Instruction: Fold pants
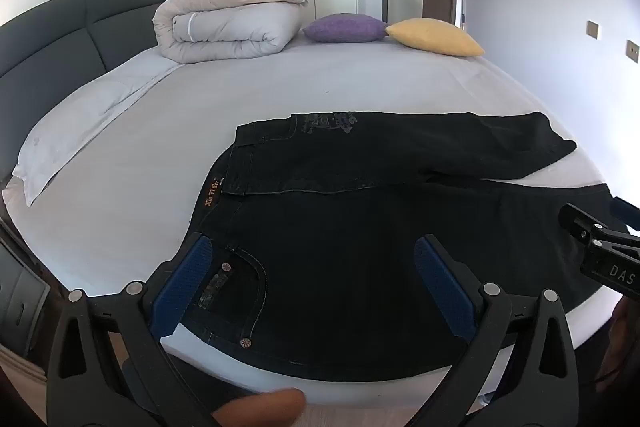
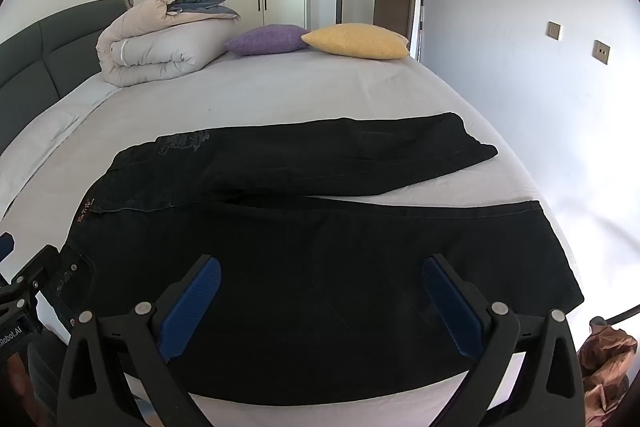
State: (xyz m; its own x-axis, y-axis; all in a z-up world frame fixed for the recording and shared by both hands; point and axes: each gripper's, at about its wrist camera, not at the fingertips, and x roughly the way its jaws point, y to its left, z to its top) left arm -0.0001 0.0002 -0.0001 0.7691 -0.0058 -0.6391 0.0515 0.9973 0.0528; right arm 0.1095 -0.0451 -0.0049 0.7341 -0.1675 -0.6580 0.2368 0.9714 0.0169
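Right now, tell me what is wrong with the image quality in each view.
Left wrist view: strong fisheye bending of the bed, a dark smudge on the wall, black pants losing detail. Right wrist view: same bending, wall at right blown out by glare, pants nearly featureless black.

pants spread across bed near edge, duvet and cushions behind
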